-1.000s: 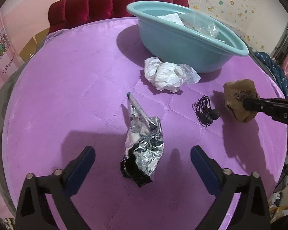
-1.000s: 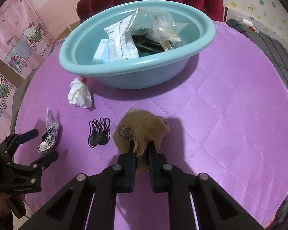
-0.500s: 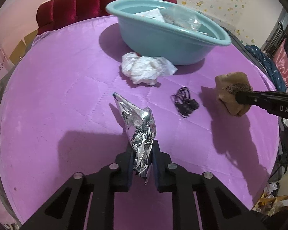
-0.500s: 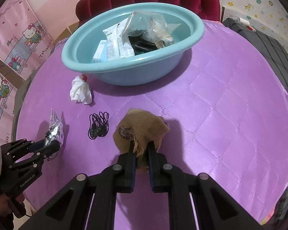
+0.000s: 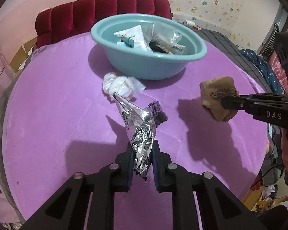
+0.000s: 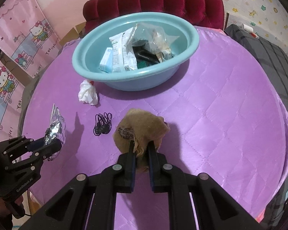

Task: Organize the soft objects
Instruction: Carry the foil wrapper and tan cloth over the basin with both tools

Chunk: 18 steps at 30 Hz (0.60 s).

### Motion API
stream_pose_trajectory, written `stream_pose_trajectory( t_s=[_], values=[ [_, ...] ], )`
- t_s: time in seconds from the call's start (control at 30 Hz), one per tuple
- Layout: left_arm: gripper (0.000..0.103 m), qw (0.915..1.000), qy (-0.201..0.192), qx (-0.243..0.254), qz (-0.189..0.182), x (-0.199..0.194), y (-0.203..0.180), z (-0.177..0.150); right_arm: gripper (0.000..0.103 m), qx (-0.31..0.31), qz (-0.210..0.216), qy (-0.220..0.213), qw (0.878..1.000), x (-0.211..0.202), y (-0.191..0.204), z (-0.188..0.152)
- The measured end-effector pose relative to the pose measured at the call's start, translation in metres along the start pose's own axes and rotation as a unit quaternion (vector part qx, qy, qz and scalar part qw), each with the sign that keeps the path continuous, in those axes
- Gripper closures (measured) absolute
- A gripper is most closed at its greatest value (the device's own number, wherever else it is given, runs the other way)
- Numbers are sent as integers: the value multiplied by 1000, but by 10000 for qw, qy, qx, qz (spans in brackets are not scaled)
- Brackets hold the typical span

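Note:
My left gripper (image 5: 143,149) is shut on a crumpled silver foil bag (image 5: 139,126) and holds it above the purple round table (image 5: 48,99); it also shows in the right wrist view (image 6: 54,128). My right gripper (image 6: 141,149) is shut on a tan cloth pouch (image 6: 142,126), lifted off the table, seen at the right in the left wrist view (image 5: 217,97). A light blue basin (image 6: 190,44) with several packets stands at the back. A crumpled white plastic bag (image 5: 121,85) and a black cord bundle (image 6: 102,123) lie in front of the basin.
A red tufted chair back (image 6: 153,3) stands behind the table. Pink cartoon posters (image 6: 19,44) hang at the left. A dark quilted surface (image 6: 268,57) lies at the right past the table edge.
My left gripper shut on the foil bag and lifted it off the table. My right gripper kept its hold on the tan pouch and rose a little.

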<state>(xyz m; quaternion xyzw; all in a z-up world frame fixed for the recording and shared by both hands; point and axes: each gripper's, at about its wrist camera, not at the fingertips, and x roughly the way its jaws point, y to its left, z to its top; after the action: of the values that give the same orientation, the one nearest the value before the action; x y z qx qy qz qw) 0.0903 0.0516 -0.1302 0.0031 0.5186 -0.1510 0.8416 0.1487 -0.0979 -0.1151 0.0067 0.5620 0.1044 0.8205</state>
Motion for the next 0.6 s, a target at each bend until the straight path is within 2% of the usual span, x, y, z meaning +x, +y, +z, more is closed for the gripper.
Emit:
stream_pose_trajectory(
  t_s=[0.23,0.6],
  values=[
    [85,9999,-161,14,7,-23,-10,14,93,-136,13,-78,9999,-18,-4,13],
    [85,9993,-358,88,-81,-34,-20,49,93,-273,73,-322,9991,-37,-6,46]
  ],
)
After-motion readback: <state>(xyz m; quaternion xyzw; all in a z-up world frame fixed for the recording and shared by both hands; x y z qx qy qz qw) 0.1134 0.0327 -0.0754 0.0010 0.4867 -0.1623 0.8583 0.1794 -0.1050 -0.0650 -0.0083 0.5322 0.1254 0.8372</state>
